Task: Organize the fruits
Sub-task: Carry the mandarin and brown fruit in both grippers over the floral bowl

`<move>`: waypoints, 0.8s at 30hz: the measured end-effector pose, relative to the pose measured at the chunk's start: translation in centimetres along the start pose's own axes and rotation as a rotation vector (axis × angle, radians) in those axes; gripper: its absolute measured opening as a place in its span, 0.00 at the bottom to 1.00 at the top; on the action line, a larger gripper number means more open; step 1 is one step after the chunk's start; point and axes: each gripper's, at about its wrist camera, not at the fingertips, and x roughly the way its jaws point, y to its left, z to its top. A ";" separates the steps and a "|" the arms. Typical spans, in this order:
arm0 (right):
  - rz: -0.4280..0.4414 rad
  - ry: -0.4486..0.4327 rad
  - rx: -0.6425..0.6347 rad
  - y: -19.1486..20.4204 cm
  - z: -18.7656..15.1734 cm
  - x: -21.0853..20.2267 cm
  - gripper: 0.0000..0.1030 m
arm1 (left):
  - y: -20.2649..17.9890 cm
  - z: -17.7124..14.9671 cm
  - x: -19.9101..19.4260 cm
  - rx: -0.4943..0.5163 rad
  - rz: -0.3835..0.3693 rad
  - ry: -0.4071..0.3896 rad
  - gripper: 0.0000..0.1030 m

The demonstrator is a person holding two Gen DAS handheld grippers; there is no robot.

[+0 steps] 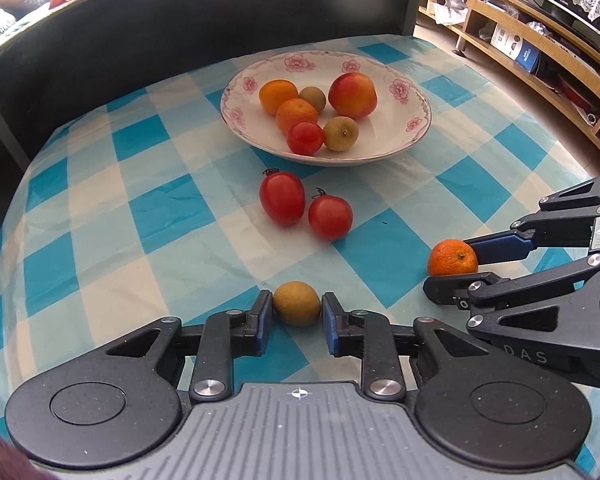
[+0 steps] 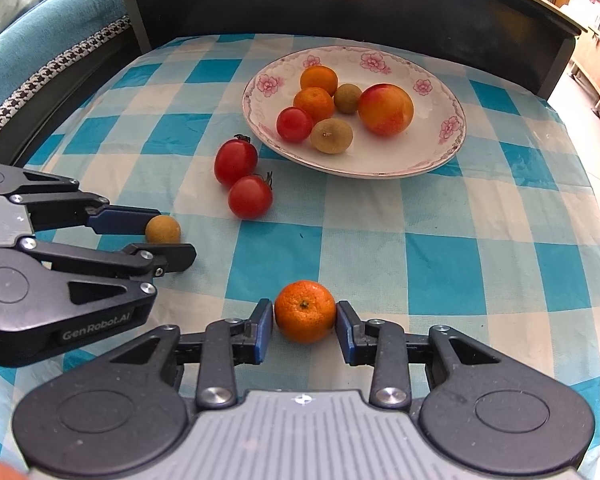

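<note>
My left gripper (image 1: 297, 305) is shut on a small yellow-brown longan (image 1: 296, 303) low over the checked cloth; it also shows in the right wrist view (image 2: 163, 230). My right gripper (image 2: 305, 312) is shut on a small mandarin (image 2: 305, 311), also seen in the left wrist view (image 1: 453, 258). Two red tomatoes (image 1: 283, 197) (image 1: 330, 217) lie on the cloth between the grippers and the floral plate (image 1: 404, 136). The plate holds two mandarins, two longans, a tomato and a peach (image 1: 353, 95).
The blue-and-white checked cloth (image 1: 140, 216) covers the table. A dark raised board (image 1: 180, 32) stands behind the plate. A wooden shelf unit (image 1: 540, 48) is off to the right, a teal sofa (image 2: 40, 20) to the left.
</note>
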 end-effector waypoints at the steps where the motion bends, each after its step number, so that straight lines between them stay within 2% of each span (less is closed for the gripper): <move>1: -0.002 0.002 0.000 0.1 0.0 0.0 0.36 | -0.1 -0.1 -0.1 0.002 -0.003 0.002 0.33; 24: -0.008 -0.010 0.079 -0.4 -2.0 -2.0 0.35 | -1.4 -1.6 -1.2 -0.005 -0.024 0.011 0.32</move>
